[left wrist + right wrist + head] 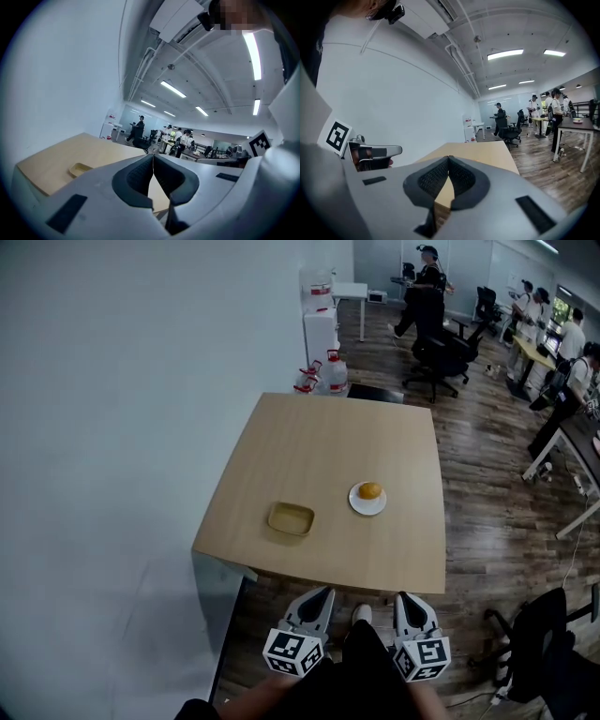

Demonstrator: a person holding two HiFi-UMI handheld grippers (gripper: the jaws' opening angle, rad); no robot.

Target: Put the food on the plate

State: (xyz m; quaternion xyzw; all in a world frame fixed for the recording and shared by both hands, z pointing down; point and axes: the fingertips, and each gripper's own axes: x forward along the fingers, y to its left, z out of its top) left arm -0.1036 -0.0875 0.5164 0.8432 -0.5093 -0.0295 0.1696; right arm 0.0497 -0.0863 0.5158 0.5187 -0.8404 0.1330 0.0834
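Both grippers are held low and close to the person's body, short of the near edge of the table point(319, 446), pointing roughly forward over it. Left gripper point(322, 594): in its own view the jaws point(153, 157) meet pad to pad with nothing between them, so it is closed and empty. Right gripper point(405, 596): same reading, pads point(440, 176) pressed together at the tips, nothing held. The food point(370, 490), a small round orange-yellow piece, sits on the white plate point(357, 507) on the near right part of the table. A tan dish point(291, 519) lies well to the plate's left, empty, and also shows low at the left of the left gripper view point(79, 168). Key relation: the food lies ahead of the grippers, past the table edge, on a line falling between the two of them. The right gripper looks slightly better placed, as the plate is on its side, but the distances are close to equal. The food is roundish with no marked long axis, so approach angle matters little. Judgement: with the food on the plate and both grippers empty and drawn back, the task reads as done. Any further reach would have to go forward and slightly inward from either side.
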